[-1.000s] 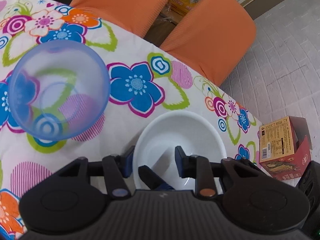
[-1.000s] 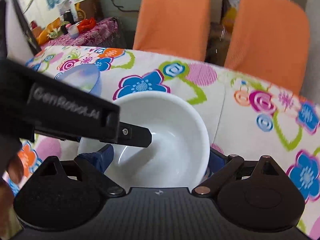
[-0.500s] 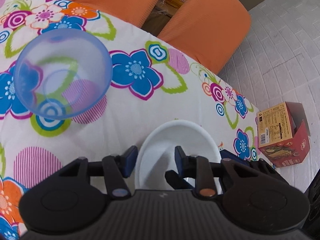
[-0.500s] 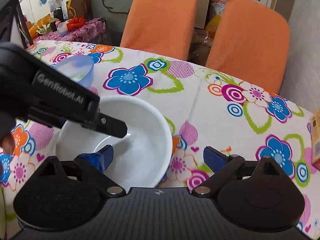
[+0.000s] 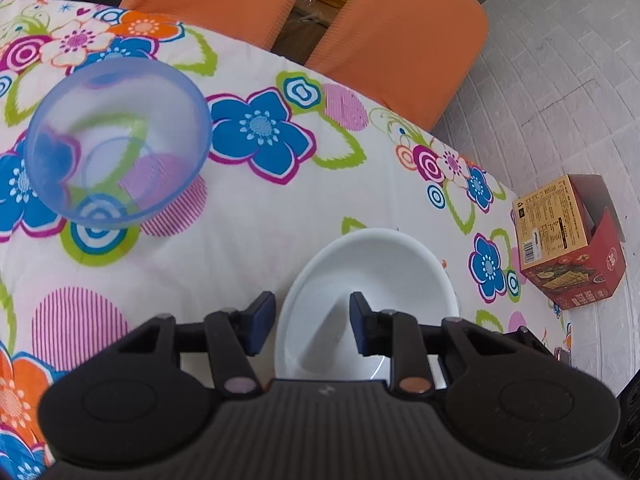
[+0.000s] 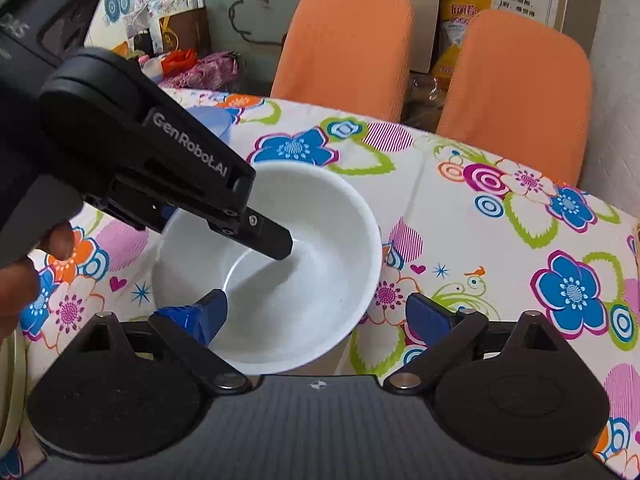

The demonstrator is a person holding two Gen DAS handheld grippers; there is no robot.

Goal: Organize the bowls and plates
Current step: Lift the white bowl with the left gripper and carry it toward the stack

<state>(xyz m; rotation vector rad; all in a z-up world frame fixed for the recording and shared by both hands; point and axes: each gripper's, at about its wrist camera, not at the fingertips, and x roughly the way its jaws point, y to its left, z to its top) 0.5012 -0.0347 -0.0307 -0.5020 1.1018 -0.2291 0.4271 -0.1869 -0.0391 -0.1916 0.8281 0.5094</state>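
**White bowl pinched at the rim, blue bowl waiting**

The left tongs (image 5: 312, 322) straddle the near wall of the white bowl (image 5: 384, 276), one pad outside and one inside, at a narrow gap. The right-wrist view shows the inner finger reaching down into the bowl's hollow, so I judge the rim is gripped, though the contact itself is hidden behind the tongs' body. The right tongs (image 6: 316, 314) stand wide and hold nothing; the left pad sits just over the bowl's near edge, the right pad out over the cloth. The bowl is at the near side of the counter (image 5: 248, 240), which wears a flowered cloth. Whether its base rests on the cloth or hangs just above it, I cannot tell.

The translucent blue bowl (image 5: 116, 144) sits apart, farther back and to the left, mouth up. It seems the likely partner for nesting.

Risks from here, as I judge them:
- A one-sided pinch on a smooth, glazed-looking rim lets the bowl swing or slip if lifted quickly.
- The bowl is close to the counter's edge, with floor and a cardboard box (image 5: 568, 240) below; a slip there means a fall.
- The open right tongs crowd the rim and could knock it.
- The white bowl may be too wide to nest inside the blue one.
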